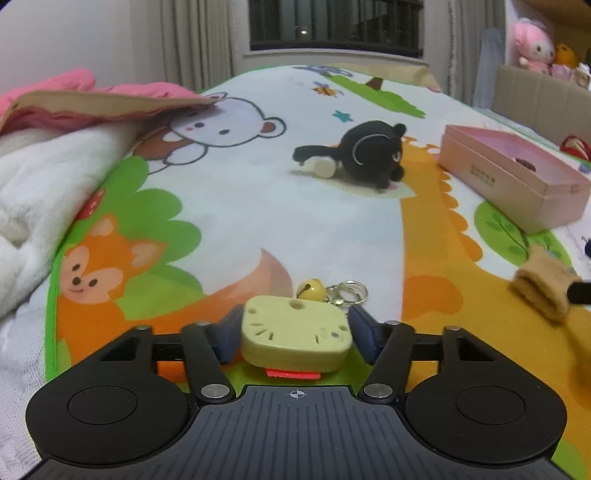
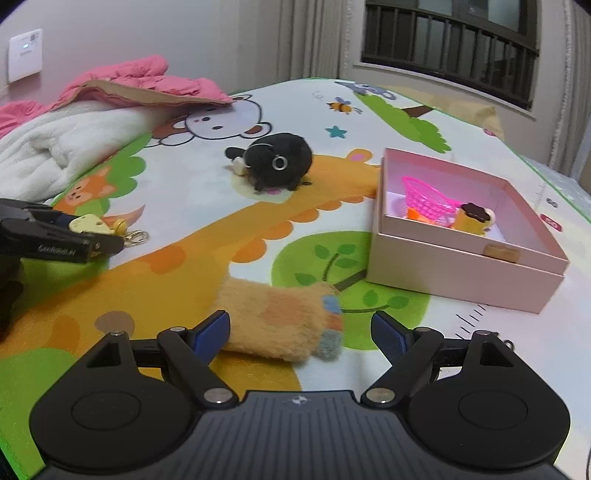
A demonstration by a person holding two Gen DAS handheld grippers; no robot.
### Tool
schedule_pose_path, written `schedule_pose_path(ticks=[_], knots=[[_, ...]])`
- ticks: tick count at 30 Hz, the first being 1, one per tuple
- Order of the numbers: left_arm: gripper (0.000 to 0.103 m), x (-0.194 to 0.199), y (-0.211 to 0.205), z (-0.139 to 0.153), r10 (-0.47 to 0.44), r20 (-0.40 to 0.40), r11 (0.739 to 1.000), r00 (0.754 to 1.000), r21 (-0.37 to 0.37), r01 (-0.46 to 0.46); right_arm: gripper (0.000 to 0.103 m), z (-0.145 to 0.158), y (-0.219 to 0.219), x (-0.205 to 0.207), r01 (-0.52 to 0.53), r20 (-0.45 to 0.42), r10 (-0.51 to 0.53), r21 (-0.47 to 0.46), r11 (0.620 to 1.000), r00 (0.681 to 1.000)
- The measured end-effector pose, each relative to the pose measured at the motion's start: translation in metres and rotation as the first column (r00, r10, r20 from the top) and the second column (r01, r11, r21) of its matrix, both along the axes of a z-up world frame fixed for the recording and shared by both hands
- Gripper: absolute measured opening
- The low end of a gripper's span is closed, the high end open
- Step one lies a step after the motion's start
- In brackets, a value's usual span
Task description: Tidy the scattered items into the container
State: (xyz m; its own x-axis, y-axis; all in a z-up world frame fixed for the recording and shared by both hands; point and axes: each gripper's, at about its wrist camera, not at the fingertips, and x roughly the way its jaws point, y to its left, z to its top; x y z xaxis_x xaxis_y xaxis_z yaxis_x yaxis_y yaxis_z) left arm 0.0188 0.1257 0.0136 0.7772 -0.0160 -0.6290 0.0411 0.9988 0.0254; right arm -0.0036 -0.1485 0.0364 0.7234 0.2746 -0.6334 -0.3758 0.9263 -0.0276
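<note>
My left gripper (image 1: 293, 334) is shut on a pale yellow cat-face keychain (image 1: 293, 338) with a small bell (image 1: 310, 290) and key rings (image 1: 349, 291), low over the play mat; it also shows in the right wrist view (image 2: 86, 223). My right gripper (image 2: 299, 328) is open around a fuzzy tan plush paw (image 2: 280, 319) lying on the mat, also at the right edge of the left wrist view (image 1: 543, 291). A black plush toy (image 2: 277, 164) (image 1: 371, 155) lies mid-mat. The pink box (image 2: 458, 266) (image 1: 517, 184) holds a pink toy basket (image 2: 424, 199) and a pudding figure (image 2: 472, 219).
A white blanket (image 1: 48, 184) and pink jacket (image 2: 140, 79) lie along the mat's left side. A window (image 1: 336, 26) and curtains are at the far end. Plush toys (image 1: 532, 44) sit on a shelf at the far right.
</note>
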Motion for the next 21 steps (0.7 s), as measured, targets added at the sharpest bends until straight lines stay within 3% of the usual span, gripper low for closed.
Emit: schedule_pose_path(ticks=[3,6,9,12,14,17,21], knots=[[0.062,-0.003,0.001,0.002,-0.009,0.001,1.000,1.000,-0.006,0.009,0.089,-0.005,0.003,0.009,0.005,-0.019,-0.005,0.028,1.000,1.000],[0.062,-0.007,0.000,0.005,-0.030,-0.005,0.999,1.000,-0.020,0.030,0.099,-0.010,0.004,0.022,0.047,-0.047,-0.043,0.075,0.996,0.998],[0.062,-0.013,-0.002,0.008,-0.060,-0.007,0.997,0.998,-0.049,0.059,0.099,-0.010,0.004,0.033,0.072,-0.105,-0.059,0.124,0.990,0.993],[0.062,-0.021,-0.002,0.010,-0.079,-0.005,0.994,0.997,-0.075,0.079,0.099,-0.010,0.012,0.034,0.028,-0.173,-0.001,0.159,0.987,0.985],[0.062,-0.024,-0.001,0.010,-0.075,-0.009,0.994,0.997,-0.080,0.074,0.099,-0.010,0.023,0.025,-0.052,-0.197,0.090,0.191,0.980,0.976],[0.062,-0.025,0.002,0.008,-0.066,-0.017,0.995,0.998,-0.081,0.064,0.099,0.000,0.037,0.006,-0.179,-0.139,0.208,0.194,0.965,0.968],[0.062,-0.025,0.003,0.006,-0.065,-0.021,0.994,0.998,-0.083,0.063,0.099,0.006,0.055,0.001,-0.187,-0.001,0.188,0.033,0.982,0.982]])
